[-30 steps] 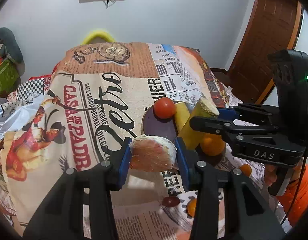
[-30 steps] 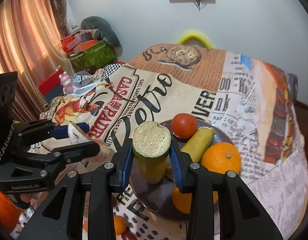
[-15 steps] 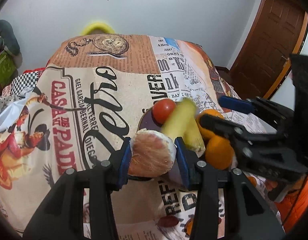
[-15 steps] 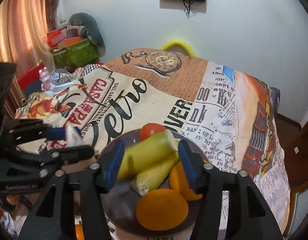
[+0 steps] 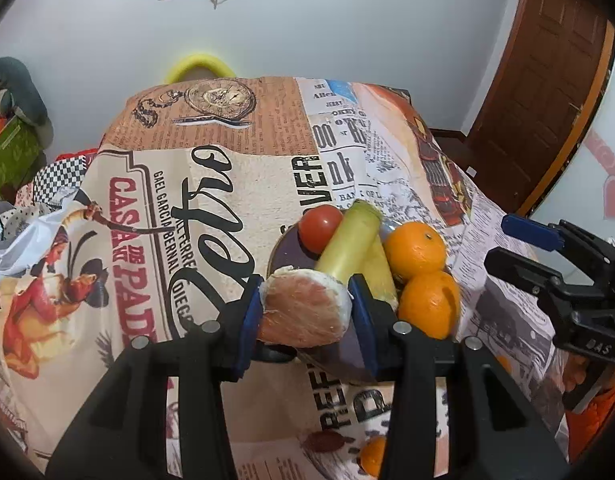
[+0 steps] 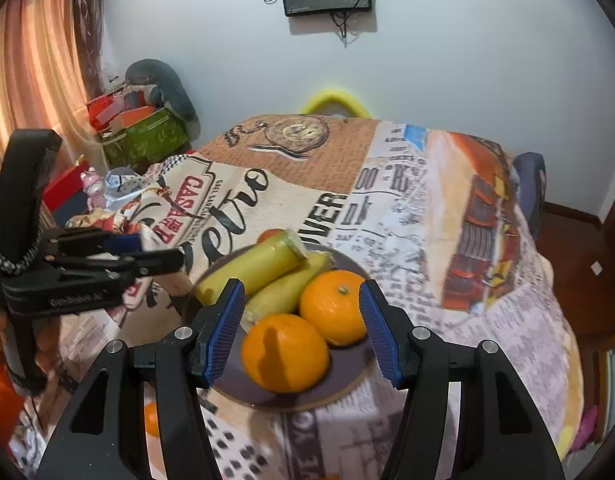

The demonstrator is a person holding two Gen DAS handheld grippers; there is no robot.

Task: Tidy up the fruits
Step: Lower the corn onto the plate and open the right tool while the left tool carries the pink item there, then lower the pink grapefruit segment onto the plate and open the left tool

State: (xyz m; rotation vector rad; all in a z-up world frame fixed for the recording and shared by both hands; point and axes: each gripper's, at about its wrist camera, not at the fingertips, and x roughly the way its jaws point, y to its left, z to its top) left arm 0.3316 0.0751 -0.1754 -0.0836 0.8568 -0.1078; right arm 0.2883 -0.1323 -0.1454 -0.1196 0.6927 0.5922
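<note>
Since a second ago the right gripper (image 6: pixel 301 332) has let go of the yellow-green piece (image 6: pixel 253 266) and backed off; that piece now lies on the plate (image 6: pixel 339 390), leaning over a second yellow piece (image 6: pixel 287 286).

At the left of the desk (image 5: pixel 235 184), the printed cloth shows a red "CASA" label. The left gripper (image 5: pixel 305 310) hangs over the plate's near left edge, its blue fingers (image 5: pixel 249 314) clamped on a cut pinkish fruit (image 5: pixel 303 308) with a pale rind. Just beyond it on the plate sit a tomato (image 5: pixel 319 228) at the far left, the two yellow pieces in the middle, and two oranges (image 5: pixel 413 252) touching each other at the right. Another orange (image 5: pixel 371 456) lies on the cloth nearer, off the plate.

At the right, the right gripper's fingers (image 6: pixel 223 332) stand apart with nothing pressed between them; in its own view they frame the two oranges from above. A dark door stands at the far right.
</note>
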